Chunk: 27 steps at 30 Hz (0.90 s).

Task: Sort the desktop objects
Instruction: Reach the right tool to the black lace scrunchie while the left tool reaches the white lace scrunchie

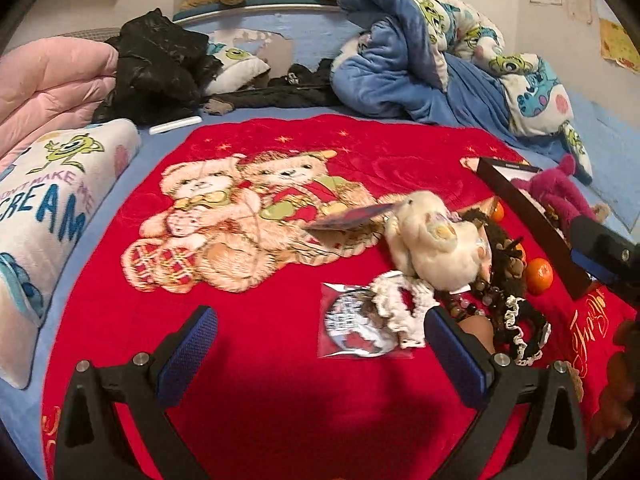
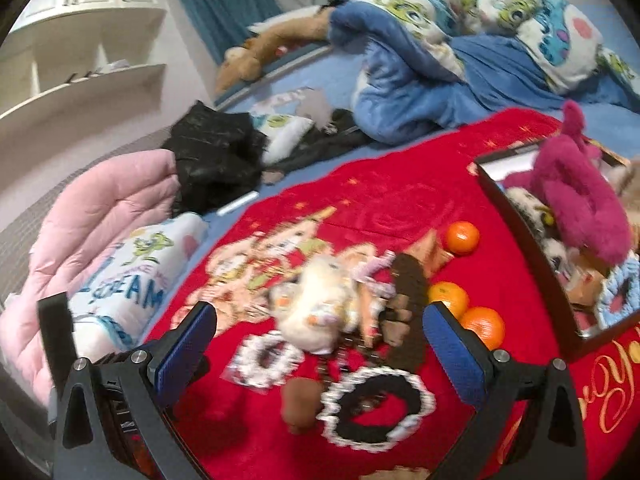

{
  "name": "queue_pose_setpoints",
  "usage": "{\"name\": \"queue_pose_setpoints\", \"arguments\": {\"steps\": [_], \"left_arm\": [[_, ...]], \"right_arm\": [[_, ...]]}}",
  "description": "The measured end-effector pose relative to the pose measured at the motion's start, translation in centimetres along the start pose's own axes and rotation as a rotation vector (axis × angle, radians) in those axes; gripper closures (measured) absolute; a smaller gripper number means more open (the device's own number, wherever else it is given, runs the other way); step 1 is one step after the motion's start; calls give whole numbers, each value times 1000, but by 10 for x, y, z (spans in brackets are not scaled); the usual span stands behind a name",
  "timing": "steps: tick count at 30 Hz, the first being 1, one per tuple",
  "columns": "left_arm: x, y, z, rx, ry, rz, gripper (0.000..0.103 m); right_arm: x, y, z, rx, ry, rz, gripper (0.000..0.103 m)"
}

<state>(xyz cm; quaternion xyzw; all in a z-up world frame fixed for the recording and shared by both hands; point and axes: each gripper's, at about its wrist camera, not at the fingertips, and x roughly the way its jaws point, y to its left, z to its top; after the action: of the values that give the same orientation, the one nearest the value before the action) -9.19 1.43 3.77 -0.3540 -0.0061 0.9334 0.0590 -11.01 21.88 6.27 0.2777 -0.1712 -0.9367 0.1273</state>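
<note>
A pile of small objects lies on a red teddy-bear blanket [image 1: 260,320]. In the left wrist view I see a white plush toy [image 1: 432,240], a white scrunchie [image 1: 404,312], a badge in a clear bag [image 1: 356,324], a black scrunchie [image 1: 524,336] and an orange [image 1: 539,276]. My left gripper [image 1: 320,320] is open and empty above the blanket, left of the pile. In the right wrist view, my right gripper [image 2: 320,320] is open and empty over the white plush toy [image 2: 320,304], the black scrunchie [image 2: 376,408] and three oranges [image 2: 462,237].
A dark open box [image 2: 532,240] at the right holds a magenta plush toy [image 2: 576,200] and other items. A pink quilt [image 1: 52,80], a printed pillow [image 1: 52,208], black clothing [image 1: 156,64] and a blue duvet [image 1: 420,60] ring the blanket.
</note>
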Motion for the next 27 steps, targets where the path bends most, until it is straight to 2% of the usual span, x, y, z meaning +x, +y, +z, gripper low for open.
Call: {"name": "queue_pose_setpoints", "arguments": {"steps": [7, 14, 16, 21, 26, 27], "left_arm": [[24, -20, 1, 49, 43, 33, 0], [47, -21, -1, 50, 117, 36, 0], [50, -21, -1, 51, 127, 35, 0], [61, -12, -4, 4, 169, -4, 0], [64, -13, -5, 2, 180, -6, 0], [65, -15, -6, 12, 182, 2, 0]], "right_arm": [[1, -10, -8, -65, 60, -37, 0], [11, -36, -16, -49, 164, -86, 23], [13, -44, -21, -42, 197, -97, 25], [12, -49, -29, -35, 255, -52, 33], [19, -51, -40, -36, 294, -69, 57], [20, -49, -40, -42, 294, -73, 58]]}}
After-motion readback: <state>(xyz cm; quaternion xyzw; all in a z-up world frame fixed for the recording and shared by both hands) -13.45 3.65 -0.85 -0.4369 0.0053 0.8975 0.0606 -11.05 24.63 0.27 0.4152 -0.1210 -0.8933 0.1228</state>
